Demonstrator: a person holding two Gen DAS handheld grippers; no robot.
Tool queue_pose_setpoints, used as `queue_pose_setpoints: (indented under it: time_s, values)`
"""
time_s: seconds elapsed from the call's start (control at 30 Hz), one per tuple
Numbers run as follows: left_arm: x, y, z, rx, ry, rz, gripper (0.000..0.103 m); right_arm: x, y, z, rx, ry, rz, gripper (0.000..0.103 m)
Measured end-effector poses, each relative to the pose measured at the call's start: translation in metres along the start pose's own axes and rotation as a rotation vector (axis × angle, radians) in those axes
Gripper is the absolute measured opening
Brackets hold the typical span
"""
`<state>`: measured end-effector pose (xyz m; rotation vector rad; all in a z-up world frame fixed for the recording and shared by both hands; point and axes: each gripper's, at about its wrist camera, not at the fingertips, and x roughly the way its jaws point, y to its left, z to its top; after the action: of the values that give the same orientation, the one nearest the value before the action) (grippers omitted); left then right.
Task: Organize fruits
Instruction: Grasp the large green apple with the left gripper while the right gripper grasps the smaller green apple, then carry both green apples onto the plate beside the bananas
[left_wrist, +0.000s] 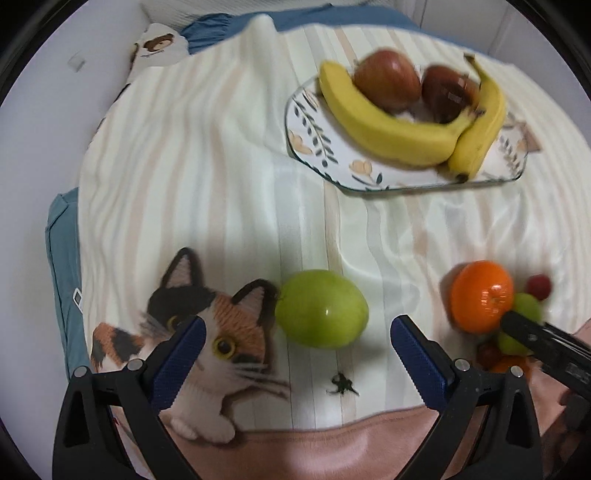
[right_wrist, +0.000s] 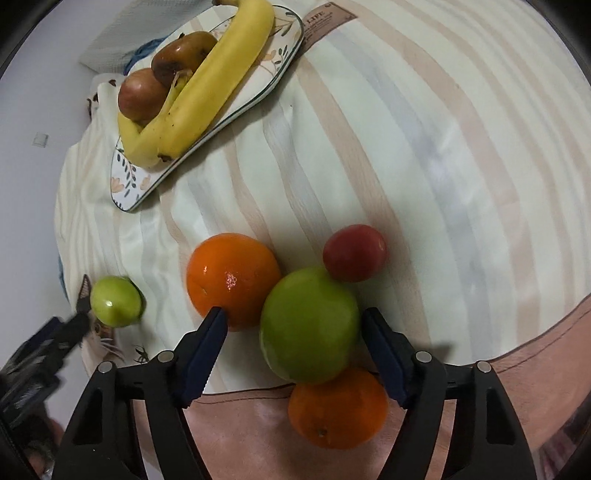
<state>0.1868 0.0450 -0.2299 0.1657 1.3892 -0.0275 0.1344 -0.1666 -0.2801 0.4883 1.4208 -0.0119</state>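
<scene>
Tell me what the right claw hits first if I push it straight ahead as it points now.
Most likely the large green apple: it sits between the open fingers of the right claw, directly ahead. An orange lies just left of that line; depth is hard to judge.

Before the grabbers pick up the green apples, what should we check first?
1. Left gripper open wide: ok.
2. Lone green apple lined up between its fingers: ok.
3. Right gripper open around the big green apple: ok.
4. Big green apple free of neighbours: not ok, orange and red fruit touch it.
5. Room on the plate: ok.
</scene>
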Motion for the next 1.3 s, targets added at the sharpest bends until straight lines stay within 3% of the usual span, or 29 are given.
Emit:
queue_pose_setpoints:
  time_s: [0.17, 0.37, 0.47, 0.83, 1.13, 1.3]
  values:
    - [0.023, -0.008, 0.01, 0.04, 0.045, 0.008, 0.083, 0.001, -0.002, -0.001, -0.001, 0.004, 0.013, 0.074]
    - [0.042, -0.022, 0.016, 0.086, 0.074, 0.008, 0.07, -0.004, -0.009, 0.003, -0.01, 0.017, -0.003, 0.058]
    - [0.046, -0.029, 0.017, 0.094, 0.077, -0.001, 0.062, -0.004, -0.009, 0.005, -0.013, 0.023, -0.005, 0.058]
    - [0.034, -0.041, 0.001, 0.069, 0.036, -0.019, 0.061, 0.001, -0.012, 0.011, -0.005, 0.05, 0.02, 0.058]
    - [0.005, -0.048, -0.062, 0.064, 0.107, -0.083, 0.061, -0.034, -0.007, -0.001, -0.122, 0.005, -0.123, 0.058]
    - [0.02, -0.055, -0.081, 0.051, 0.126, -0.064, 0.061, -0.047, -0.026, 0.001, -0.169, 0.001, -0.221, 0.058]
